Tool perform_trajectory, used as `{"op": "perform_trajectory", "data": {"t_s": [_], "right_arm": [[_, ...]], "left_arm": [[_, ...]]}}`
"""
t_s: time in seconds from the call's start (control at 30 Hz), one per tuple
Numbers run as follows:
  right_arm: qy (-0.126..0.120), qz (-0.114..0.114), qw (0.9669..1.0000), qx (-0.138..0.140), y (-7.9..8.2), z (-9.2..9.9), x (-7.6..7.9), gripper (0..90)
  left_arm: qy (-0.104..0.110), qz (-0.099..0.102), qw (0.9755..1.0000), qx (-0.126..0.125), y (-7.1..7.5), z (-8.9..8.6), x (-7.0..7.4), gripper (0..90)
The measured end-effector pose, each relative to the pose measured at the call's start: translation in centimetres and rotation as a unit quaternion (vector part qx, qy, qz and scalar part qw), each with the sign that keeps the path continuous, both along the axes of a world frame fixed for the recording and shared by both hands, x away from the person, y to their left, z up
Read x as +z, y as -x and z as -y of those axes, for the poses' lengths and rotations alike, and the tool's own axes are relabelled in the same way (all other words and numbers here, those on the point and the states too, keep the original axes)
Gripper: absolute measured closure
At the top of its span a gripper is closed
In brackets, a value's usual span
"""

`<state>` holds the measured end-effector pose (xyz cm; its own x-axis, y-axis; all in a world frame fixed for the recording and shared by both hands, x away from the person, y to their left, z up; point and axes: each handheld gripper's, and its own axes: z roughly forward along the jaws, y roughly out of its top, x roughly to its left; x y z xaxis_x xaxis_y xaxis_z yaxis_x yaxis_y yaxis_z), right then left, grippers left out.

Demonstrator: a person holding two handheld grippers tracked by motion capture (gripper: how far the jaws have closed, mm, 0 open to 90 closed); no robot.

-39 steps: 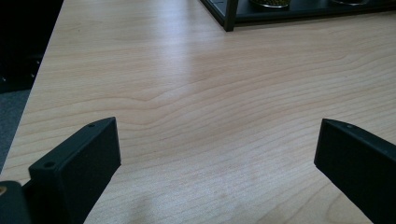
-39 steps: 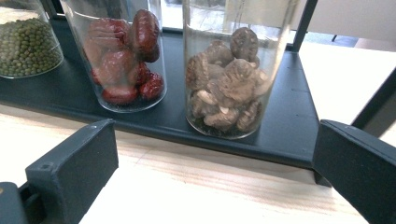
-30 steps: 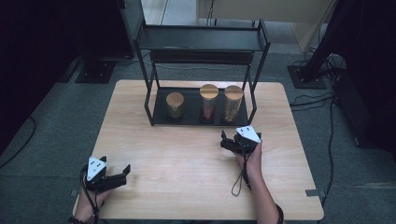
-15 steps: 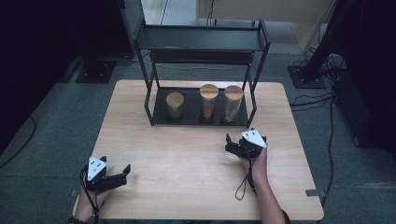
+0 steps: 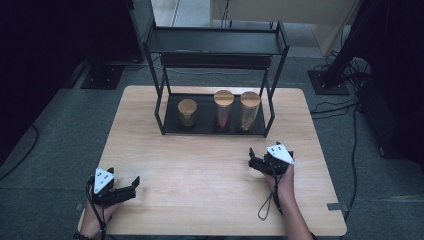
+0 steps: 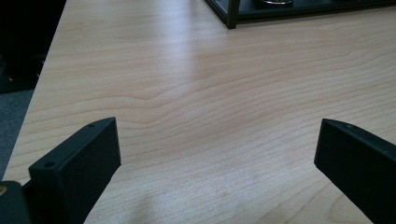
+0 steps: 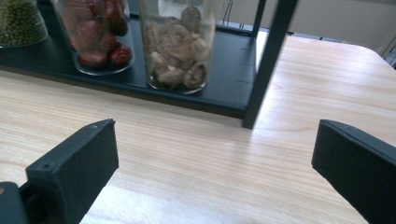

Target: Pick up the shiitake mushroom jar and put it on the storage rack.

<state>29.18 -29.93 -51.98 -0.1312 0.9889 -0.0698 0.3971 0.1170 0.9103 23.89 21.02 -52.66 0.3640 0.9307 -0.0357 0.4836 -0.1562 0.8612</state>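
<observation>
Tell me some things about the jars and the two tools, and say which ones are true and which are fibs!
1. Three jars stand on the bottom shelf of the black rack. True.
2. The right tool is clamped on the jar of brown mushrooms. False: its jaws are wide open over bare table, apart from the jar.
3. The jar of red fruit stands between the jar of green beans and the mushroom jar. True.
4. The left tool is right next to the rack. False: it sits near the table's front left corner, far from the rack.
5. All three jars have wooden-looking lids. True.
</observation>
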Motion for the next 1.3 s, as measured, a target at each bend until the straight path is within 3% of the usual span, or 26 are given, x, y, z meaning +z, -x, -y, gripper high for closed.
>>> {"op": "perform_trajectory", "data": {"t_s": [0.87,1.3], "right_arm": [[-0.003,0.004,0.9998,-0.021,4.3,4.4,0.2,0.1],[0.008,0.007,0.9995,-0.030,6.6,6.2,0.2,0.1]], "left_arm": [[-0.009,0.000,1.0000,0.000,0.0,0.2,0.0,0.4],[-0.010,0.000,0.9999,0.001,0.0,0.2,0.0,0.4]]}}
